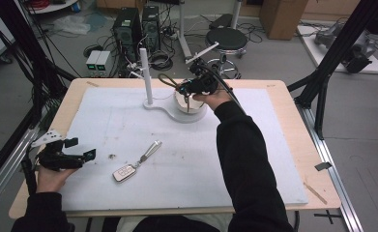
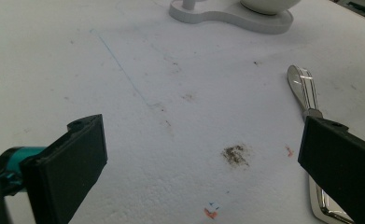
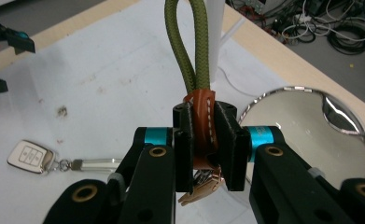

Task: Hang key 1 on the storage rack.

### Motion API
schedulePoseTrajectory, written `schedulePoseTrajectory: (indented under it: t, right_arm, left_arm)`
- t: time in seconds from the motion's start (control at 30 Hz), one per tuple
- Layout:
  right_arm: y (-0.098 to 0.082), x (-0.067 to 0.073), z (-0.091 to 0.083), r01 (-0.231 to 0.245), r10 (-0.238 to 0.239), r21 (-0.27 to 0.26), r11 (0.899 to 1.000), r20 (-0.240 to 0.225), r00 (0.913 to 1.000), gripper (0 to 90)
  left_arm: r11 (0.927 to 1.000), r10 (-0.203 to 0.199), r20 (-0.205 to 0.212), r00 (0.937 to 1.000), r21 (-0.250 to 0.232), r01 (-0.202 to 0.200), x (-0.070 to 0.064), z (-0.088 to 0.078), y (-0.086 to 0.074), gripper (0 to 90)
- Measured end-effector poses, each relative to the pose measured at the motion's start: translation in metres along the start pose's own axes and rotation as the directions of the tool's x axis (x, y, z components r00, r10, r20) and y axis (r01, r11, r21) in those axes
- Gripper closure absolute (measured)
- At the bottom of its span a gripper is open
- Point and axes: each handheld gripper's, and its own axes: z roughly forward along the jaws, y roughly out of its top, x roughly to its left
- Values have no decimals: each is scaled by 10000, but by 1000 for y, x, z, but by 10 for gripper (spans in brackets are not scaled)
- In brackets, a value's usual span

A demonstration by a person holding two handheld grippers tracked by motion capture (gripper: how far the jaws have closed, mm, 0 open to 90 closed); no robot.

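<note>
Right tool [image 3: 203,140] pinching leather-wrapped keyring [image 3: 202,122], keys half hidden beneath; left tool [image 2: 203,154] spread.

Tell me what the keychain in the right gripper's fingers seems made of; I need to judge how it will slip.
The olive loop looks like braided cord, matte, with a woven surface pattern. The orange-brown band clamped in the right gripper looks like stitched leather, smooth with a slight sheen and a white seam, though it could be imitation. The keys hanging below look like coppery metal.
</note>
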Motion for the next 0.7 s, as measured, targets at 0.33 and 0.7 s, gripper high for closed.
schedulePoseTrajectory:
  t: [0.33,0.7]
  right_arm:
    - [28,8,8,193,-193,39,9998,-125,9997,780]
    - [48,13,26,344,-340,174,9993,-230,9992,781]
  left_arm:
    - [9999,-75,-84,9999,-75,74,3,-2,0,17]
    - [10000,-40,-156,9999,-15,40,3,-4,-1,17]
